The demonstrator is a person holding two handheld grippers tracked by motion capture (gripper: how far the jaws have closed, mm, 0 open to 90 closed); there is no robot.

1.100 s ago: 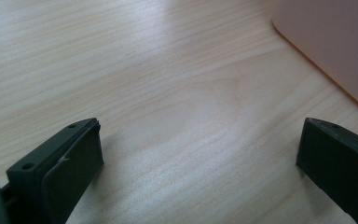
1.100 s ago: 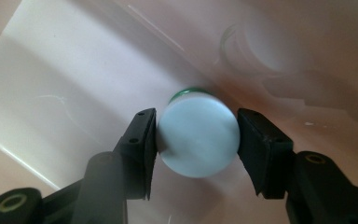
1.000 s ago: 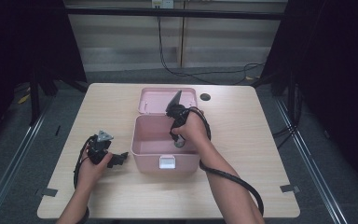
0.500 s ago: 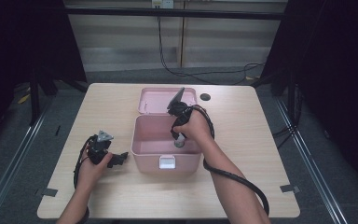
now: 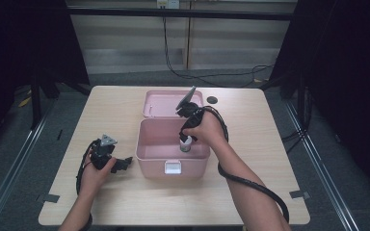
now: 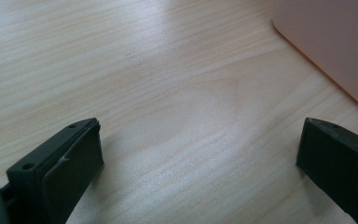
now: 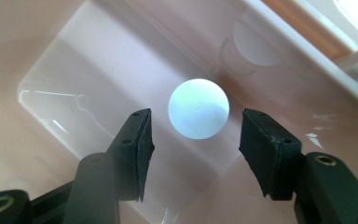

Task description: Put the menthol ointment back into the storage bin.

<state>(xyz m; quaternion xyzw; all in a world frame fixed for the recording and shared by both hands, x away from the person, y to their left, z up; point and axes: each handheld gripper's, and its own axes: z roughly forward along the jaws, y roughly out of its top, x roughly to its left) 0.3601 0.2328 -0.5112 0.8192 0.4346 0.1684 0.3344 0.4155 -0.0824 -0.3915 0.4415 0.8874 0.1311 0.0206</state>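
A pink box [image 5: 150, 144] stands open at the table's middle, its lid [image 5: 161, 103] lying flat behind it. Inside, near the front right, stands a small bottle [image 5: 186, 145] with a round white cap [image 7: 198, 108]. My right gripper [image 5: 187, 138] points down into the box, open, its jaws on either side of the cap with a gap on both sides [image 7: 193, 140]. My left gripper [image 5: 122, 163] rests low over the table just left of the box, open, with bare wood between its jaws [image 6: 200, 154]. The box's pink wall [image 6: 335, 42] shows at the upper right of the left gripper view.
A small dark disc [image 5: 212, 99] lies on the wooden table [image 5: 270, 144] behind the box, to the right of the lid. The right gripper's cable [image 5: 250, 183] loops along the forearm toward the table's front edge. Dark floor surrounds the table.
The right hand has shifted a little lower and toward the box's front, and the bottle now shows below it. The left gripper has not moved.
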